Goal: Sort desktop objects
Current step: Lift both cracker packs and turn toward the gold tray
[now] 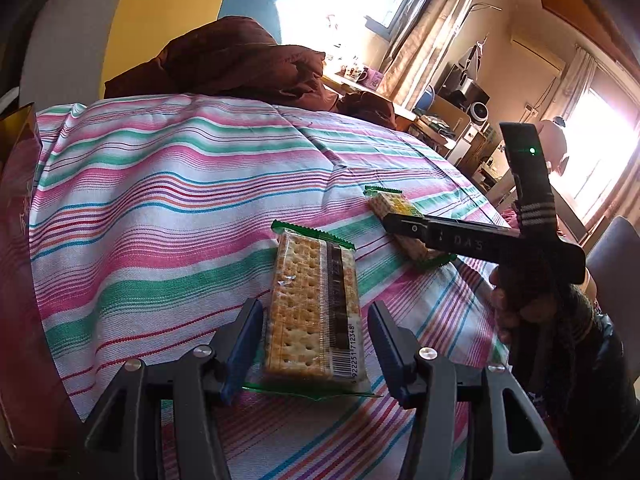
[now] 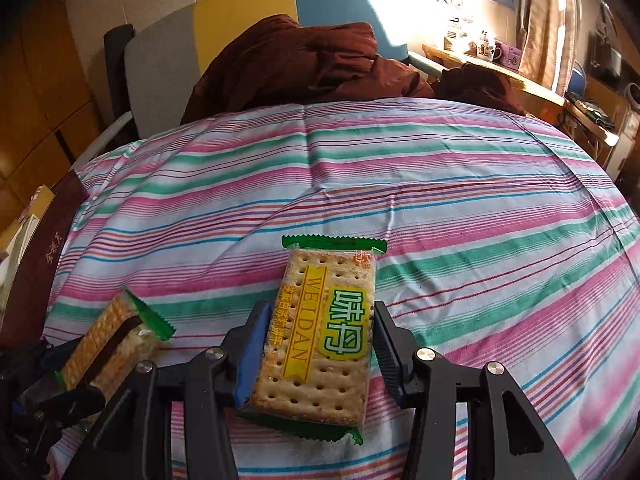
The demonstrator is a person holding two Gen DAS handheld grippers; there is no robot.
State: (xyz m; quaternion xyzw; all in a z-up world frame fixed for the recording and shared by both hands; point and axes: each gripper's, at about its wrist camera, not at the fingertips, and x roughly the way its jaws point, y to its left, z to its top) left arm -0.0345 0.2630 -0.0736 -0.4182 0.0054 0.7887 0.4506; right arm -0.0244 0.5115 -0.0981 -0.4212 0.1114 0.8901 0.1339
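Pink, green, white and blue stripes across the cloth (image 2: 460, 208). Golden-tan crackers in clear wrap with green ends: yellow-and-green label on one packet (image 2: 320, 344), black band and barcode on the other (image 1: 316, 312). Dark brown blanket (image 2: 304, 60). Grey, yellow, blue headboard panels (image 2: 248, 32). Maroon box (image 2: 44, 252).

Dark red box (image 1: 18, 240) cut off at left edge; box's gold lettering (image 2: 52, 254) unreadable.

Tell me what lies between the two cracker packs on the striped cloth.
Only bare striped cloth between the barcode-side pack and the label-side pack, per the left wrist view.
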